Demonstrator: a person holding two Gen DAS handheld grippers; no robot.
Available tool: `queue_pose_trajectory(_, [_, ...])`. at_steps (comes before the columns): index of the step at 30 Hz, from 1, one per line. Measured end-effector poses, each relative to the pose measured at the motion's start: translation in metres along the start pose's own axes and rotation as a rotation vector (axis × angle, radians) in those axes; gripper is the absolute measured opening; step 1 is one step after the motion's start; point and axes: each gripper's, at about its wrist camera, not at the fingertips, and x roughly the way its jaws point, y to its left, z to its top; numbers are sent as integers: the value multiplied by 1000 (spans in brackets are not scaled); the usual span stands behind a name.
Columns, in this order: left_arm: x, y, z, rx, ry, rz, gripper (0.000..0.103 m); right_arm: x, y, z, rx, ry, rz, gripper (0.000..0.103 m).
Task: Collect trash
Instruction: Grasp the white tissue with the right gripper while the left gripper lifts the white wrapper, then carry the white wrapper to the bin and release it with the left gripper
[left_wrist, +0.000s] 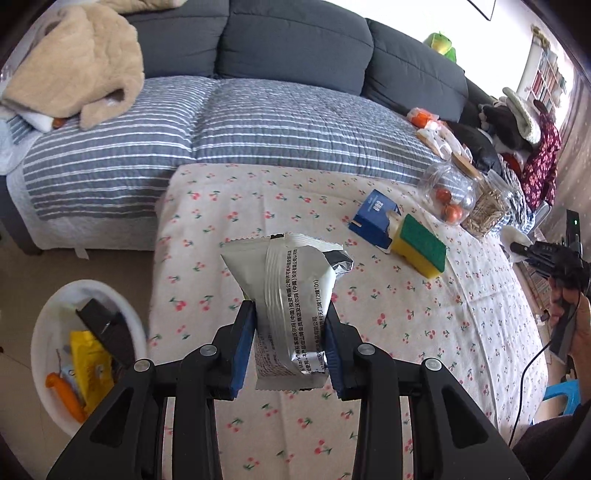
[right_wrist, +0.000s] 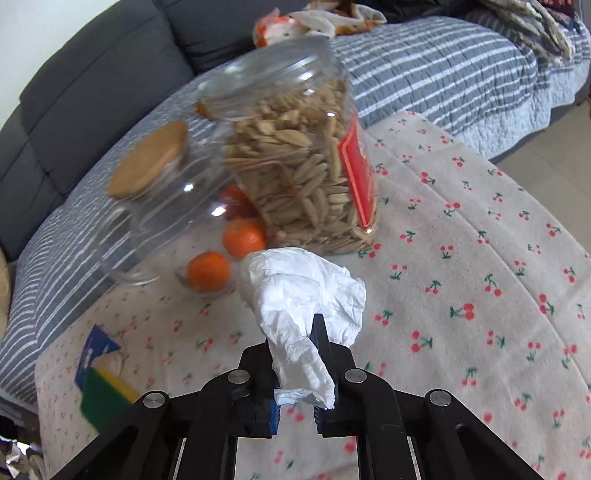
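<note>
My left gripper (left_wrist: 291, 314) is shut on a white and silver snack wrapper (left_wrist: 291, 291) and holds it above the cherry-print tablecloth (left_wrist: 424, 350). A white bin (left_wrist: 48, 325) with wrappers and other trash in it stands on the floor at the lower left. My right gripper (right_wrist: 295, 343) is shut on a crumpled white tissue (right_wrist: 303, 295), held above the cloth in front of the jars. The right gripper also shows at the right edge of the left wrist view (left_wrist: 517, 247).
A yellow-green sponge (left_wrist: 419, 249) and a blue box (left_wrist: 375, 218) lie on the table. A glass jar with a cork lid (right_wrist: 155, 206), oranges (right_wrist: 243, 236) and a plastic jar of seeds (right_wrist: 306, 173) stand at the back. A grey sofa with striped quilt (left_wrist: 258, 122) lies beyond.
</note>
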Motion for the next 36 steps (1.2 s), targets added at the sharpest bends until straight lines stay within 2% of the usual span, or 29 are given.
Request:
queue_pose_trajectory(4, [-18,23,-8,-49,-25,7,37,-19,21,-19,-49,10,-2,11])
queue_pose_trajectory(12, [-42,60,-23,-135,-34,30,37,-46,82,-61,-208,18,60,11])
queue_pose_trajectory(24, [-71,102,-39,-168,-63,121,37,-56,195,-144,-465,101,301,12])
queue_pose_trajectory(28, [-82,124,-41,-215,-87,142,37,-56,225,-167,-536,124,379,11])
queue_pose_trajectory(36, [-80,173,-48,-307,-73,196,38,-42,272,-210,-648,186,429,12])
